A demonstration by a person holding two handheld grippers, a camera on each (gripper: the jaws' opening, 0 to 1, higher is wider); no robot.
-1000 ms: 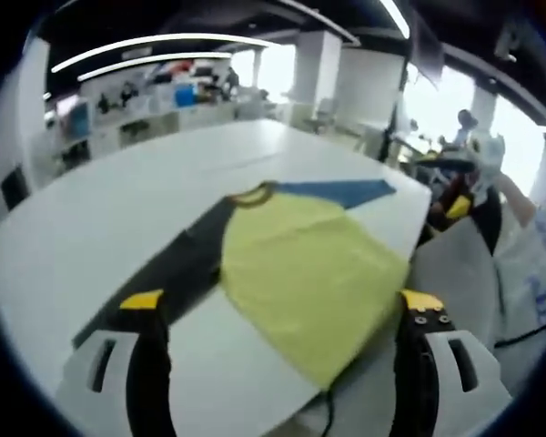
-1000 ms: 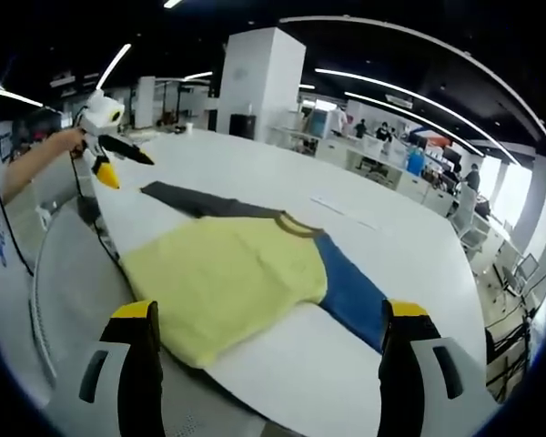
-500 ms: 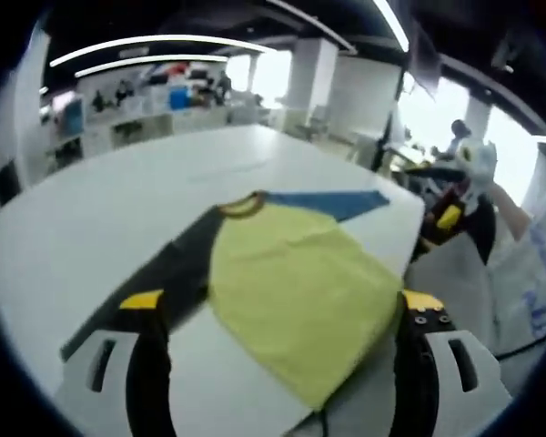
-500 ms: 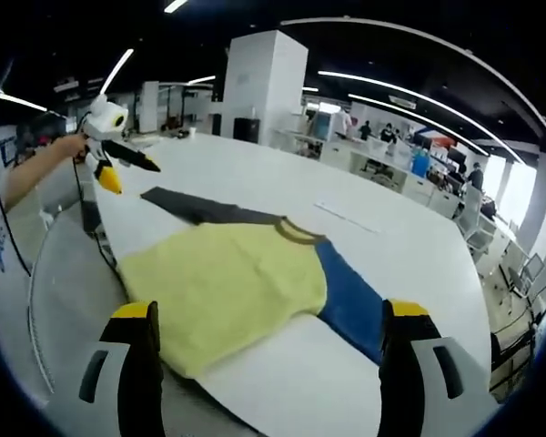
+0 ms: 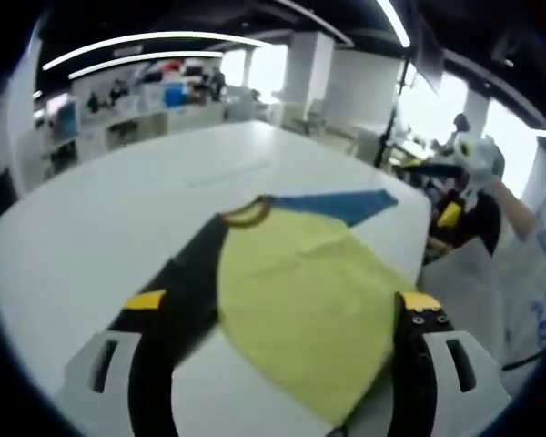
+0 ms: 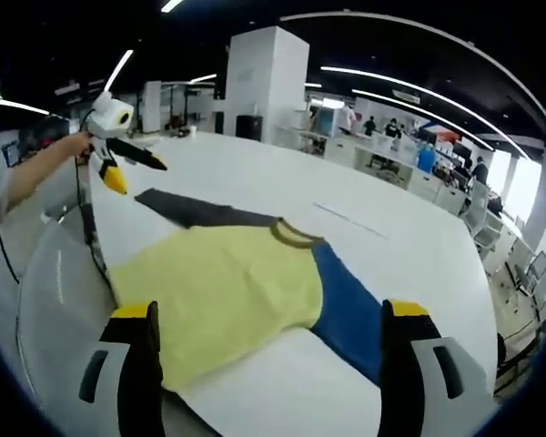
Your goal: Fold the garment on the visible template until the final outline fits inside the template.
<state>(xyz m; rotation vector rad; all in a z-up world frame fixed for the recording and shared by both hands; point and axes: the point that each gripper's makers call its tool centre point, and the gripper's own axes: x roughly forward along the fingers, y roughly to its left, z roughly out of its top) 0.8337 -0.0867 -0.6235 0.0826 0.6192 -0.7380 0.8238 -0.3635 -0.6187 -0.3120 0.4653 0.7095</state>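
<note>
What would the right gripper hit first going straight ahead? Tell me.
Most likely the yellow body of the shirt, lying flat on the white table between the open jaws of the right gripper. Depth is hard to judge here.

Yellow short-sleeved shirt (image 6: 223, 291) with one blue, one dark grey sleeve, spread flat on white table (image 6: 409, 264). Right gripper (image 6: 266, 341) above its near hem, jaws apart. Left gripper (image 6: 118, 155) beyond, held in a hand (image 6: 73, 146).
</note>
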